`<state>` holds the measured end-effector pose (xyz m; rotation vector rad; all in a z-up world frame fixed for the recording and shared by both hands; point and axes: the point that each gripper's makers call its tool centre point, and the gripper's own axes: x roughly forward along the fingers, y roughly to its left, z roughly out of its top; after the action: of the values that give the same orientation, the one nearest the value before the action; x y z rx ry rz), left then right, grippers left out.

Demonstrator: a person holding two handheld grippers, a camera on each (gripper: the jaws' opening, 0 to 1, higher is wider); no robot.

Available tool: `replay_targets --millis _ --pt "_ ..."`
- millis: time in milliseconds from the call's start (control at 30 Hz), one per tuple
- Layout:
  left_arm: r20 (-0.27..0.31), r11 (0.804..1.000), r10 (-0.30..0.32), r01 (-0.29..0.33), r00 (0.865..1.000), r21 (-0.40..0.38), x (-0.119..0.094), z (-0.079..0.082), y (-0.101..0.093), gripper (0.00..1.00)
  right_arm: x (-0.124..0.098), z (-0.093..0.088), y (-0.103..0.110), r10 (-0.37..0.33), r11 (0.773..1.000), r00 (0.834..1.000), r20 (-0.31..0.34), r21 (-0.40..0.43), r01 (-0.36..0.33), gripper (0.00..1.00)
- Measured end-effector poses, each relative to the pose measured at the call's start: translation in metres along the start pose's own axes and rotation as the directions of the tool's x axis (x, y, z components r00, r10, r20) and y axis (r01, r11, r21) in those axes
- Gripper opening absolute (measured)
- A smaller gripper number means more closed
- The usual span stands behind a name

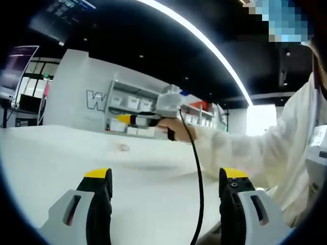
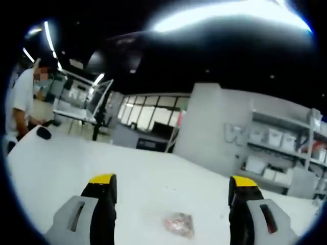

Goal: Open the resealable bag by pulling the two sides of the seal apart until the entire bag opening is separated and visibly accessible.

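Note:
A small clear resealable bag (image 2: pixel 178 223) with pinkish contents lies flat on the white table (image 2: pixel 143 189), between my right gripper's jaws and a little ahead of them. My right gripper (image 2: pixel 172 185) is open, its yellow-tipped jaws spread wide with nothing between them. The same bag (image 1: pixel 123 147) shows as a tiny speck far out on the table in the left gripper view. My left gripper (image 1: pixel 166 174) is open and holds nothing. The right gripper (image 1: pixel 148 118), held in a person's hand (image 1: pixel 176 128), hovers above the table in the left gripper view, with a black cable (image 1: pixel 197 173) hanging from it.
A person's white sleeve (image 1: pixel 265 148) reaches in from the right. Shelves with white bins (image 1: pixel 134 104) line the back wall. Another person (image 2: pixel 23 97) in white stands at the table's far left, by a dark object (image 2: pixel 44 132). A metal rack (image 2: pixel 82 104) stands behind.

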<state>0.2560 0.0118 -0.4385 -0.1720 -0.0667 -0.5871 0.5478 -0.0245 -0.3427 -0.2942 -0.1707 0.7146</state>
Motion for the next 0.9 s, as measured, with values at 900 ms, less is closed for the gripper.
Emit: replay_targets --millis 900 --pt "-0.002 1.0 0.005 -0.005 1.0 0.008 -0.001 0.0 0.002 0.85 -0.022 -0.009 -0.002 0.001 1.0 1.0 -0.009 0.01 -0.001 0.86"
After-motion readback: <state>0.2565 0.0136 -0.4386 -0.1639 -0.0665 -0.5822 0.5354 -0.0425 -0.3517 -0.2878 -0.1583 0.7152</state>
